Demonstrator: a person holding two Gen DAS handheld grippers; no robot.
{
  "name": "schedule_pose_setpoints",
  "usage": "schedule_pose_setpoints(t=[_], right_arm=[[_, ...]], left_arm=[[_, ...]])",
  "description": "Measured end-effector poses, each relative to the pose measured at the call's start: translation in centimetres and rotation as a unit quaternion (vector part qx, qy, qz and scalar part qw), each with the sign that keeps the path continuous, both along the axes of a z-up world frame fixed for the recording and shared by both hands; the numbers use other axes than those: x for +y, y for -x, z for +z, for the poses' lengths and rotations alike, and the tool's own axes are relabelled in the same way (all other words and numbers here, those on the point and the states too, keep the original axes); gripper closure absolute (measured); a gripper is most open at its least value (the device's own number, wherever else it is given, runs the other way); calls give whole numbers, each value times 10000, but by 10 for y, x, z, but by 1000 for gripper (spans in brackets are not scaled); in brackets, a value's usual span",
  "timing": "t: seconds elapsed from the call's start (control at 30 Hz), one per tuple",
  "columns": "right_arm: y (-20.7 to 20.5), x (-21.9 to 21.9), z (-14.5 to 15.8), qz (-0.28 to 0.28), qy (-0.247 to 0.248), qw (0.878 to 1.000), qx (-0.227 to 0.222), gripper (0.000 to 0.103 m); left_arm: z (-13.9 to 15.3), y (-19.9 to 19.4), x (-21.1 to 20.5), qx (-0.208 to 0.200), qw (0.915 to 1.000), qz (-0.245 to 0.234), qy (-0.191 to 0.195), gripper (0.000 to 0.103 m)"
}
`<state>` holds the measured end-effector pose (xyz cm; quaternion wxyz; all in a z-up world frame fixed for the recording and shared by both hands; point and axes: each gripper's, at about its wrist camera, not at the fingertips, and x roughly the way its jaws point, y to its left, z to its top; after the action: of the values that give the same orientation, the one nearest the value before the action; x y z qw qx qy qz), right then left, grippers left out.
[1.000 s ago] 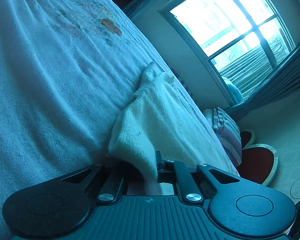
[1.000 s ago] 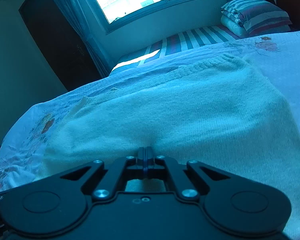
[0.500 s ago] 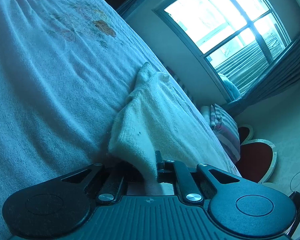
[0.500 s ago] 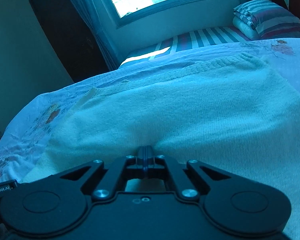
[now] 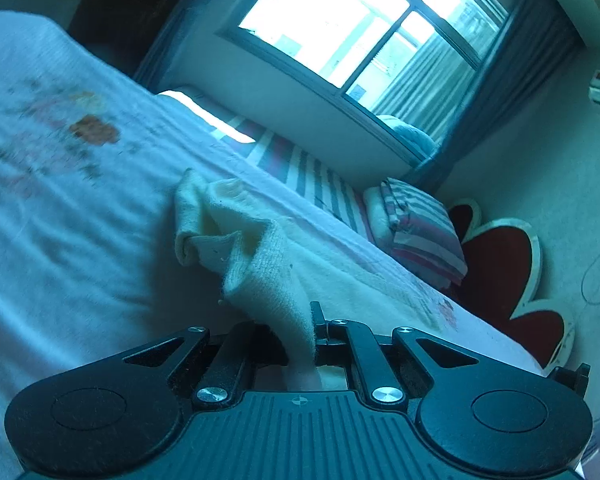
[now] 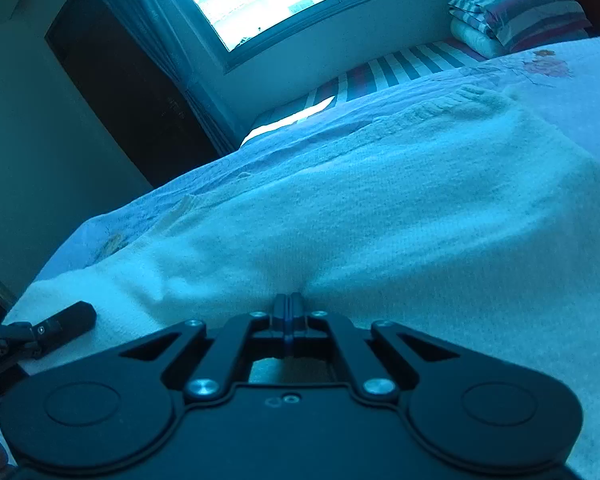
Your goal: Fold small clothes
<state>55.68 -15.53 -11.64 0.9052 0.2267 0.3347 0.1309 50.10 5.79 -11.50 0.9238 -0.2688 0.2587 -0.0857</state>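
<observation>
A fold is judged to be under way, with the cream knit garment (image 5: pixel 260 268) pinched at two places along its near edge. At the bottom centre of the left wrist view, the left gripper (image 5: pixel 309 330) is seen clamped on a ribbed corner of the knit, which rises from the closed jaws and runs up and left to a bunched, rolled part near the middle of the frame, above the blue bedspread (image 5: pixel 60 240). In the right wrist view, the right gripper (image 6: pixel 287 312) is closed on the near edge of the same garment at lower centre, a small pucker of cloth being drawn into the jaws, while the broad body of the knit is spread flat beyond it toward the upper right. The other gripper's dark finger is glimpsed at the lower left edge of that view, resting by the cloth. The next move is judged to call for both held points to be carried together over the flat body toward the far ribbed hem, kept level so that the edge lands straight. Farther off, a striped pillow (image 6: pixel 516 12) and a bright window (image 5: pixel 340 28) are seen.
</observation>
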Motion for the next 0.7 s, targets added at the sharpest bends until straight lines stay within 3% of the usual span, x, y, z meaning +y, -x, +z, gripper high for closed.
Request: schedule_pose_setpoints(t=[0.17, 0.33, 0.57, 0.67, 0.7], right_arm=[[33, -48, 19, -563, -53, 9979, -314, 100], [68, -111, 29, -1295, -49, 9905, -450, 100], [100, -168, 18, -1950, -93, 9803, -288, 97], [107, -180, 12, -2047, -160, 9785, -167, 96], [108, -182, 11, -2040, -190, 9787, -145, 95]], left_arm=[[41, -23, -52, -233, 9937, -813, -728, 97], [57, -33, -119, -353, 9749, -1709, -1382, 97], [38, -38, -195, -53, 9437, -2758, -1823, 97], [21, -34, -218, 293, 9277, -3072, -2100, 97], [24, -26, -222, 247, 9263, -3038, -2214, 90]])
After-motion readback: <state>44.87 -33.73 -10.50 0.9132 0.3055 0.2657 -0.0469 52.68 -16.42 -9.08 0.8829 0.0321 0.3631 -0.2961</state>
